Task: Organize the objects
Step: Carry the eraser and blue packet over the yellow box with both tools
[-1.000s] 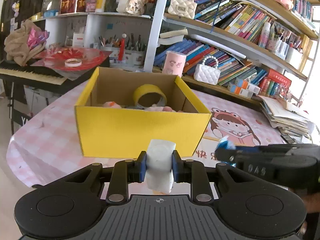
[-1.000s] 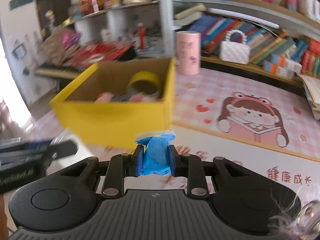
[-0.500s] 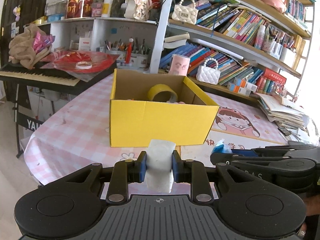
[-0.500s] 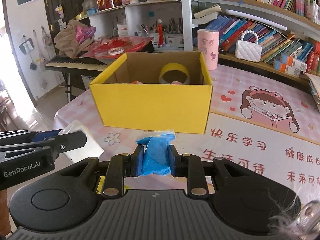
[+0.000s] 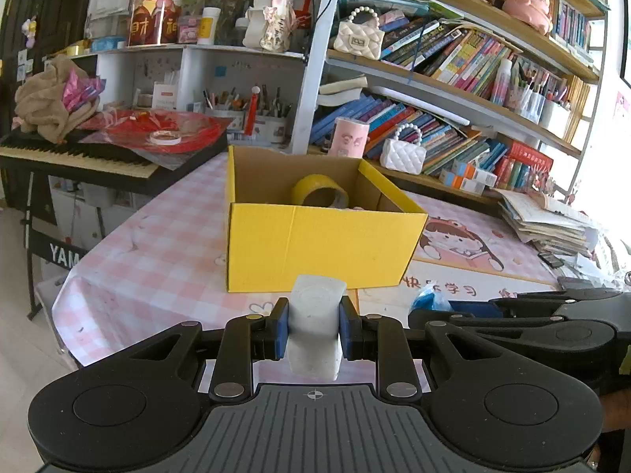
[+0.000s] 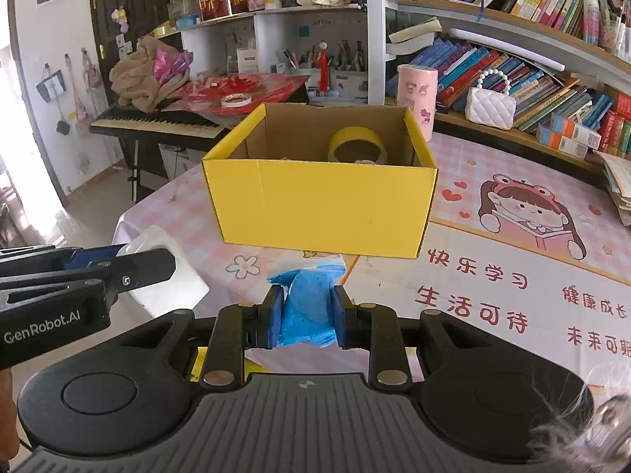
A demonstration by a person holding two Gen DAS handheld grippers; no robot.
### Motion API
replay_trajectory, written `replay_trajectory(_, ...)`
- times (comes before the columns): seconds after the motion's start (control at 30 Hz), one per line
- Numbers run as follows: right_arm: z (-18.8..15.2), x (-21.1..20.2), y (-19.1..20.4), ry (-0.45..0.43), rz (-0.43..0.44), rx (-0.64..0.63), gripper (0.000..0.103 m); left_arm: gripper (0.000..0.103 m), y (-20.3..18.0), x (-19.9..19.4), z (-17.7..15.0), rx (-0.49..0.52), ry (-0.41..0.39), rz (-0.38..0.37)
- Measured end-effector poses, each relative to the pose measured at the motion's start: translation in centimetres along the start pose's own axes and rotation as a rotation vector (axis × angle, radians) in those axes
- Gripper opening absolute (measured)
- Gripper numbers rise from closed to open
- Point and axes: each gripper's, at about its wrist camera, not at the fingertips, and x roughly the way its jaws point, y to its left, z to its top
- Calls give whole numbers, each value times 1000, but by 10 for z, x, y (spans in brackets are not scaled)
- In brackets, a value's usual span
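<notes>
Both grippers are backing away from the box point(image 5: 323, 248), which is now looking smaller and farther. Left gripper point(image 5: 314, 329) is clamping a white block point(image 5: 315, 315); right gripper point(image 6: 307, 313) is clenching a blue bag point(image 6: 309, 303). Neither item is boxed yet, so placement is pending. Table point(image 6: 493, 268) ahead is lying open; its left edge is running near.

White block point(image 5: 315, 329), blue packet point(image 6: 309, 307), perhaps plastic-wrapped

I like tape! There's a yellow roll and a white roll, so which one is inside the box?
The yellow tape roll stands on edge inside the yellow box. The white tape roll lies flat on red paper over the keyboard, outside the box.
</notes>
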Motion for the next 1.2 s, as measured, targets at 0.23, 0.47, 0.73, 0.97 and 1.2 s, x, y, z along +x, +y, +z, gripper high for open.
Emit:
replay_trajectory(0.23, -2, 4, -2, 29, -15, -2, 24, 23, -1, 8, -1, -21, 15, -10)
replay_trajectory(0.47, 8, 19, -14, 37, -6, 1, 24, 23, -6, 23, 9, -8, 6, 7)
replay_trajectory(0.73, 60, 39, -38, -79, 9, -23, 24, 23, -10, 51, 56, 5, -91, 32)
replay_trajectory(0.97, 115, 73, -59, -140, 53, -32, 24, 23, -20, 92, 96, 29, -153, 72)
replay_trajectory(1.2, 146, 113, -74, -127, 94, -53, 24, 23, -27, 141, 98, 56, -55, 132)
